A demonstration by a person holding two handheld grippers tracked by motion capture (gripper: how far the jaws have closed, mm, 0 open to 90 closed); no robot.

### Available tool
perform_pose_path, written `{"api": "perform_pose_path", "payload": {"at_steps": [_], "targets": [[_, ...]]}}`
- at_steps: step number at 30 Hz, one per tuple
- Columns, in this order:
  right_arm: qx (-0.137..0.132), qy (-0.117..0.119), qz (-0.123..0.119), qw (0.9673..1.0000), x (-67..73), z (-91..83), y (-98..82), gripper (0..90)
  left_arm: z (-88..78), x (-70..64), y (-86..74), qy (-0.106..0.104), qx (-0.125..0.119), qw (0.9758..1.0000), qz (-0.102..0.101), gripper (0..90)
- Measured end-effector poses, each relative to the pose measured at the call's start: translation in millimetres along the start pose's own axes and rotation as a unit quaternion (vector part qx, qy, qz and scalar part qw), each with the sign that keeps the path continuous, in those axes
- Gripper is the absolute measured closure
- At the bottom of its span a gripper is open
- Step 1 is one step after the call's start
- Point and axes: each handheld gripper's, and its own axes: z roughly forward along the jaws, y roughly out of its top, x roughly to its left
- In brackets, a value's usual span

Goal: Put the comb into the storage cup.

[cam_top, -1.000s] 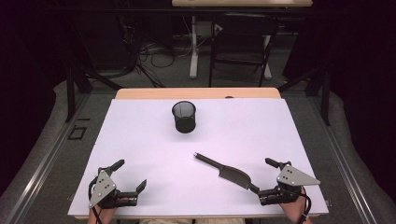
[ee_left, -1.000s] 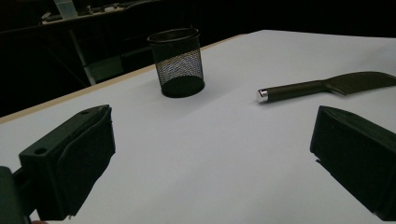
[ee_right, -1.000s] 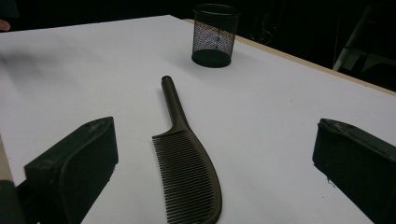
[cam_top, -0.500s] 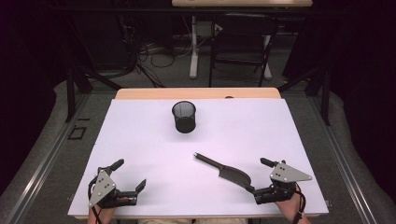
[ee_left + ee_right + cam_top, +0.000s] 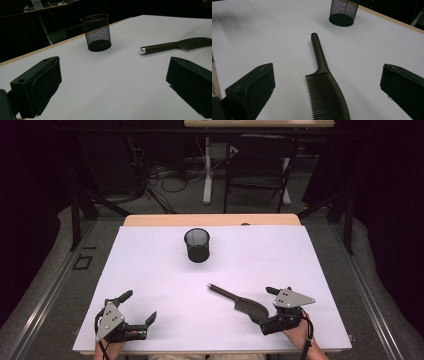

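Note:
A black comb (image 5: 239, 300) with a long handle lies flat on the white table (image 5: 300, 260), handle pointing to the far left. My right gripper (image 5: 267, 310) is open at the near right, its jaws on either side of the comb's toothed end (image 5: 324, 82); in the right gripper view (image 5: 327, 92) nothing is pinched. A black mesh cup (image 5: 197, 245) stands upright at the far middle, also seen as the cup (image 5: 343, 12) beyond the handle. My left gripper (image 5: 139, 306) rests open at the near left, holding nothing. From the left gripper view (image 5: 112, 85), the cup (image 5: 97, 32) and comb handle (image 5: 160, 47) lie ahead.
A wooden strip (image 5: 210, 220) runs along the table's far edge. Beyond it are a dark chair (image 5: 260, 165), cables and table legs on the floor. Metal rails (image 5: 45, 290) flank the table.
My right gripper has slid left and slightly nearer, so its open jaws now straddle the comb's toothed end. The left gripper, comb and cup have stayed put.

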Motion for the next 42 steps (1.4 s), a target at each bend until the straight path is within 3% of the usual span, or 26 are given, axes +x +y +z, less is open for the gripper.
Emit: {"api": "perform_pose_path", "payload": {"at_steps": [42], "targets": [[0.033,0.051,-0.026,0.9978,3.2,53.3,32.3,0.0,0.5,1.2,-0.3,-0.001,0.004,1.0,0.001,0.0]]}}
